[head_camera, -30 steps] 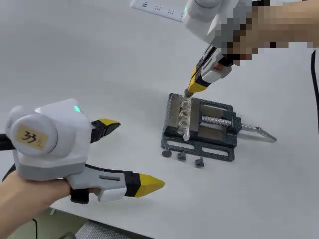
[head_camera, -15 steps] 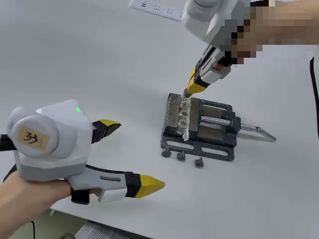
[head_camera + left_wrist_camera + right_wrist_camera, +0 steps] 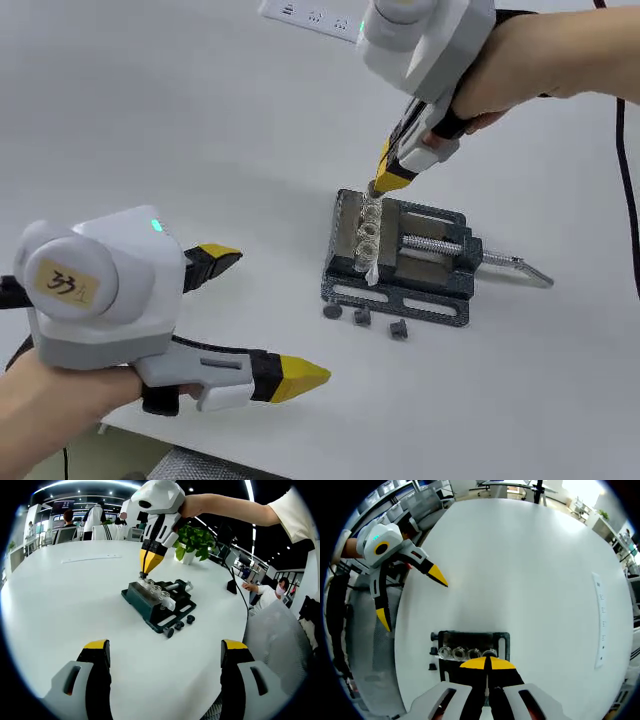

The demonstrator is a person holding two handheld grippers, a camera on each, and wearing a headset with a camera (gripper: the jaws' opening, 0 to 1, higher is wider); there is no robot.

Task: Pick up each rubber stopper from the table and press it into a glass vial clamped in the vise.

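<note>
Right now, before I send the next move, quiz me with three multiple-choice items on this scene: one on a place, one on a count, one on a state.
1. Where are the loose rubber stoppers?
A. On the table, just beside the base of the vise
B. On top of the vise
C. Far off at the table's edge

2. How many loose stoppers lie there?
A. One
B. Five
C. Three

3. What state is the left gripper in?
A. Shut on a stopper
B. Open, nothing between its jaws
C. Shut, empty

Answers: 1 A, the small dark stoppers sit in a row on the white top along the vise's base. 2 C, three separate pieces show in the head view. 3 B, its yellow tips stand wide apart over bare table.
</note>
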